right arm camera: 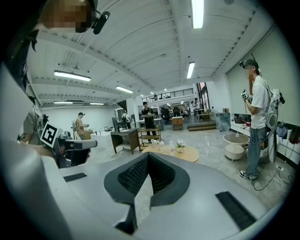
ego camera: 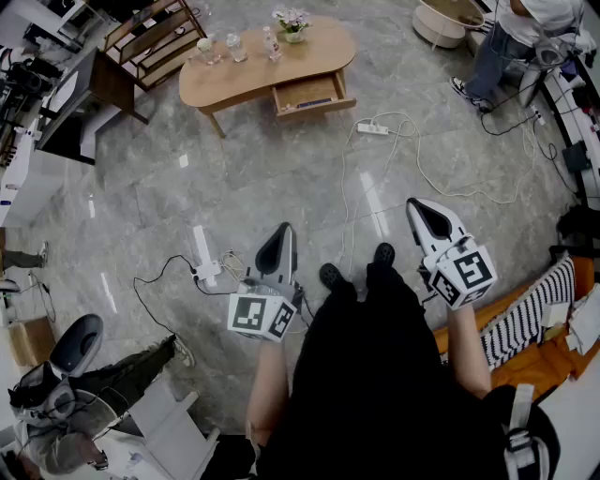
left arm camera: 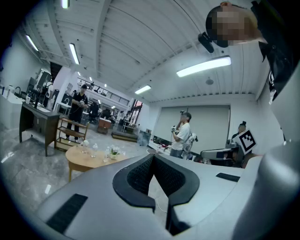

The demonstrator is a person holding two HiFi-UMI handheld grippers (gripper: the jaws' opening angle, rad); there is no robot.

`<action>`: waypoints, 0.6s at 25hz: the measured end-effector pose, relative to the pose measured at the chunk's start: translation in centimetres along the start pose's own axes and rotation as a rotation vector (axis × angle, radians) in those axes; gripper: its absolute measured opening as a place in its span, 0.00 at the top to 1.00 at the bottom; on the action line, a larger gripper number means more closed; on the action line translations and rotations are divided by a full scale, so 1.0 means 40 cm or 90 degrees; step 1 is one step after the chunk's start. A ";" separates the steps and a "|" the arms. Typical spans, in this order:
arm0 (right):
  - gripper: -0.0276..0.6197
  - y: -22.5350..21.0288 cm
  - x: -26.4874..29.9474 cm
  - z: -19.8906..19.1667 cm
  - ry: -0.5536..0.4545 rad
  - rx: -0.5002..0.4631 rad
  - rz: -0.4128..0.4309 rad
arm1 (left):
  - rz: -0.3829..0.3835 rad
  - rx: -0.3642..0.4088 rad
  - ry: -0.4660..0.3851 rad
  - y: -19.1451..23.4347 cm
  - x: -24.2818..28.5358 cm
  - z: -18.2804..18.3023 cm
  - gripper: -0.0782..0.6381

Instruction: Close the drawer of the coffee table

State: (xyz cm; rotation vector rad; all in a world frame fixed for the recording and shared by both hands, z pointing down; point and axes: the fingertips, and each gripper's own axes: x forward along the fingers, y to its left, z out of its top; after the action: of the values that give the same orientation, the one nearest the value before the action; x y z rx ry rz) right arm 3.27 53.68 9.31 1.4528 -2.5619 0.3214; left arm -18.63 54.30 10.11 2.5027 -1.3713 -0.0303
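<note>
Jaws: both pairs are clenched on nothing; on the left gripper and the right gripper the dark pads are seen meeting at their tips.
Drawer: the drawer is pulled out of the front of the coffee table, far ahead of both grippers across the floor.
Hidden: the drawer's contents are too small to be made out, apart from a dark bluish strip. In both gripper views the table's front is covered by the grey gripper bodies, so only part of its top is shown. In the head view the hands are concealed under the left marker cube and the right marker cube.
Pose: the grippers are held low before the body, side by side and well apart, pointed towards the table and close to level. The left forearm and the right forearm are stretched forward on either side of black clothing.
Materials: a kidney-shaped surface and a shallow box drawer are made of the same light wood. Glass vessels and a flower pot are carried on the surface. The floor is laid in glossy grey stone. The gripper shells are smooth grey, and the pads are black with a fine mesh texture. A white power strip is seen on the floor between table and grippers.
</note>
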 end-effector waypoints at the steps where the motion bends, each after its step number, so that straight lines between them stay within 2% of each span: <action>1: 0.94 0.005 0.000 0.000 -0.001 -0.001 0.001 | -0.002 0.001 0.000 0.001 0.000 -0.002 0.87; 12: 0.94 0.021 0.025 0.010 -0.001 -0.002 0.006 | -0.013 0.003 0.008 0.014 0.007 0.000 0.87; 15: 0.94 0.019 0.028 0.015 -0.012 0.017 -0.006 | -0.013 0.000 0.011 0.024 0.007 -0.002 0.87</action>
State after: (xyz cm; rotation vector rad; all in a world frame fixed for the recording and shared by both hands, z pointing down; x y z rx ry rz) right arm 2.04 52.98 8.95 1.4836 -2.5748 0.3439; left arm -19.25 53.60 10.45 2.5117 -1.3387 -0.0137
